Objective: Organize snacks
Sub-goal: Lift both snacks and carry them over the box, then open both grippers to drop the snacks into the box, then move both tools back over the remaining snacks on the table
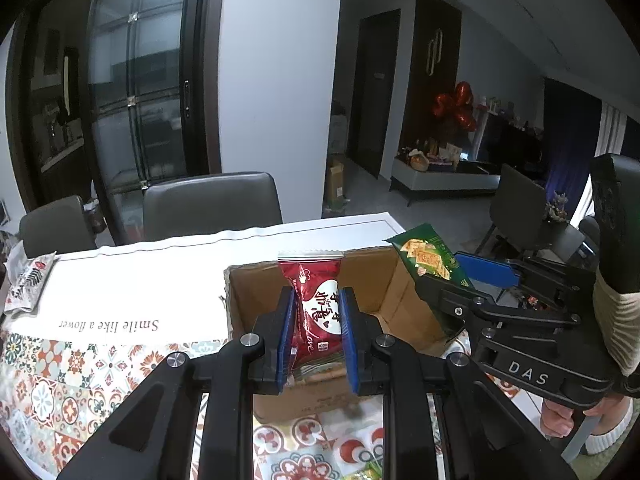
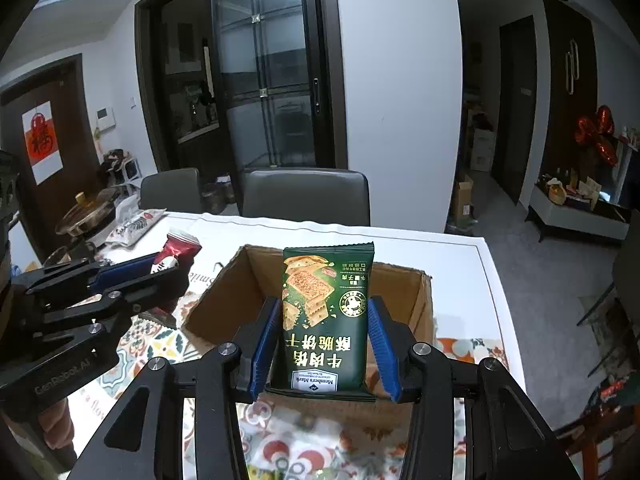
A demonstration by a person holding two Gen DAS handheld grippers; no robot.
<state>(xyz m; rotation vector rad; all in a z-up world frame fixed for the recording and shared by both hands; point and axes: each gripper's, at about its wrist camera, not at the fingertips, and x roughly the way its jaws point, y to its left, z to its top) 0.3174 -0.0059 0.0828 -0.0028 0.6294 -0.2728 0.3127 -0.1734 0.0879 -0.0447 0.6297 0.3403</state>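
So both claws are carrying one snack each right now. The left claw [image 1: 316, 320] is clamping a red packet [image 1: 314, 300] between its blue pads, and the right claw [image 2: 324, 336] is squeezing a green cracker packet [image 2: 326, 316], standing upright with its print upside down. Both packets are hovering over one open cardboard box [image 2: 416, 300] sitting on the worktop [image 1: 160, 280], which is wearing a patterned tile cloth [image 1: 60, 380] with a white strip reading "Smile like a flower".

Nothing is really blocking the box opening; the two claws are just crowding each other side by side above it. In the left view I can make out something lying low in the box, but it's too blurry to say what.

Other stuff lying around: one white-and-red bag [image 2: 134, 224] at the far left end of the worktop, two grey chairs [image 2: 306, 196] tucked in behind it, and red balloons [image 2: 596, 136] glowing off to the right.
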